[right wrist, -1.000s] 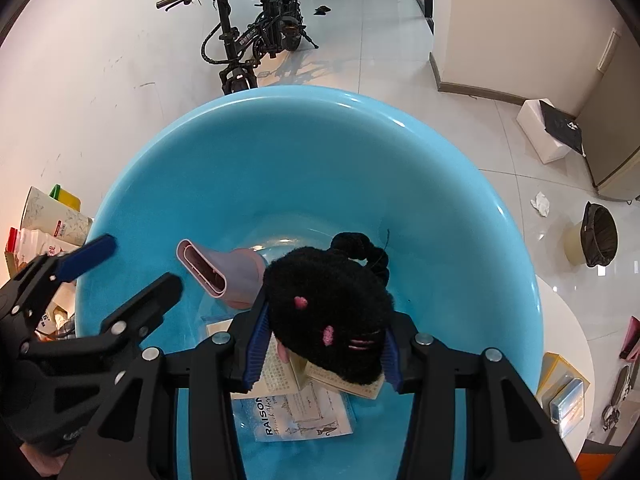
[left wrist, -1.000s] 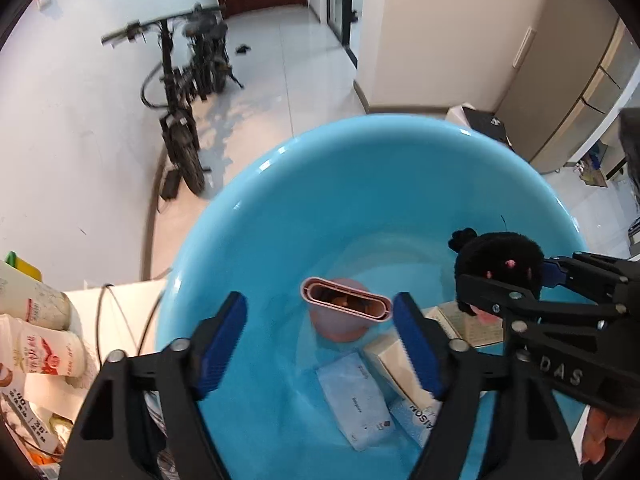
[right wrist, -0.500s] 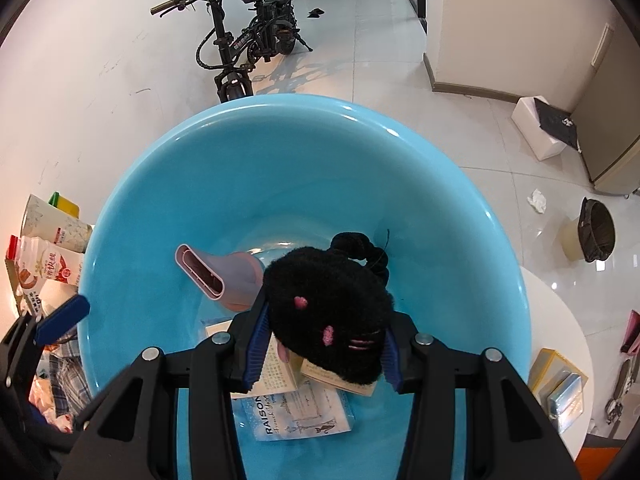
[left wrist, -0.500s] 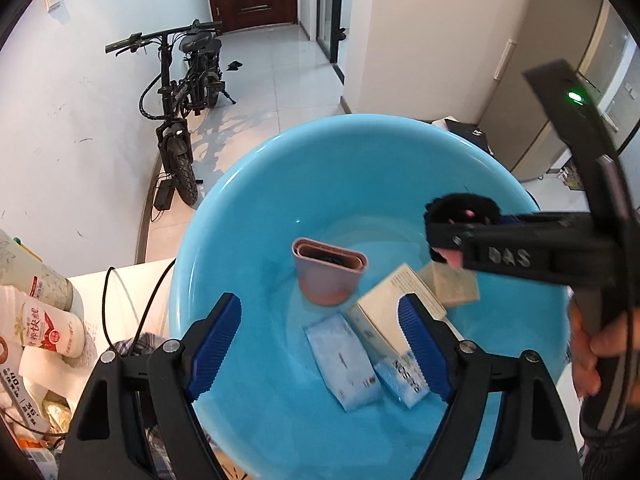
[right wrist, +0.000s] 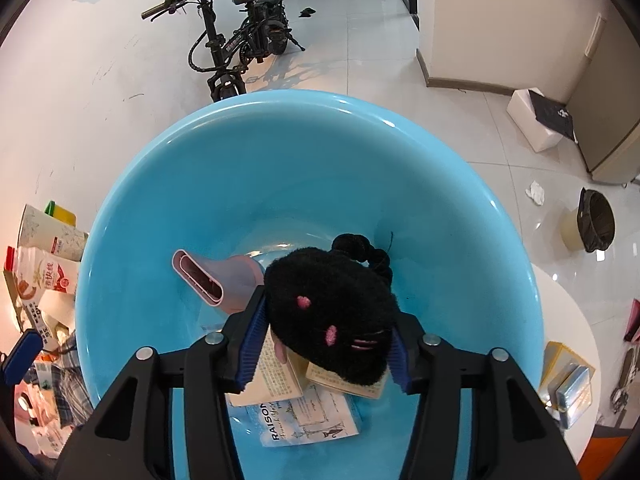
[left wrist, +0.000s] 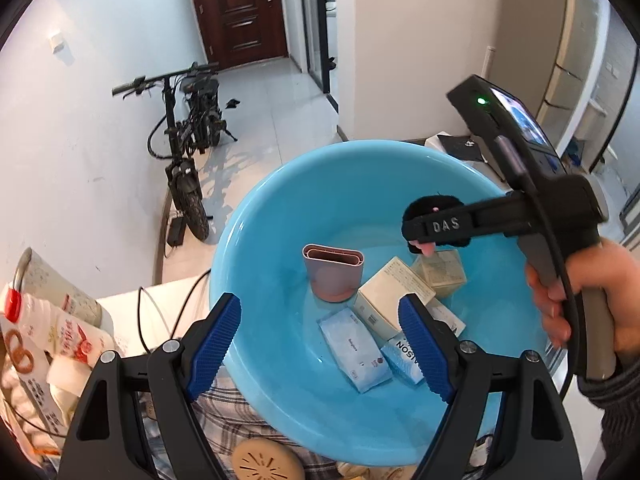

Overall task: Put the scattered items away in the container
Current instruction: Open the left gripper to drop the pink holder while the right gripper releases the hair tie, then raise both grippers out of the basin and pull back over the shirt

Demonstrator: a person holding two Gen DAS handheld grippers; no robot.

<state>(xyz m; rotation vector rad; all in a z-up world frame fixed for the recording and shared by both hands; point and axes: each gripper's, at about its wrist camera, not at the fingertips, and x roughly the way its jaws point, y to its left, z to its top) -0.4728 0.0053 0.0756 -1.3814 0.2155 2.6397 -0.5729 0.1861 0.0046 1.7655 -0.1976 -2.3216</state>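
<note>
Left wrist view: the left claw (left wrist: 320, 344) stands wide apart with nothing between its pads, at the near rim of the blue basin (left wrist: 256, 240). Inside the basin lie a pink nozzle (left wrist: 332, 274), boxes (left wrist: 394, 294) and tissue packs (left wrist: 354, 354).

Right wrist view: the right claw (right wrist: 324, 350) hangs over the basin's inside (right wrist: 168, 240), its jaws opening around the black plush toy (right wrist: 332, 316), which still sits between the pads above the boxes.

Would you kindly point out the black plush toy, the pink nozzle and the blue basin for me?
black plush toy (right wrist: 332, 312): right wrist view, middle of its furry body.
pink nozzle (left wrist: 333, 274): left wrist view, its front wall below the open mouth.
blue basin (right wrist: 280, 152): right wrist view, bare far inner wall.
</note>
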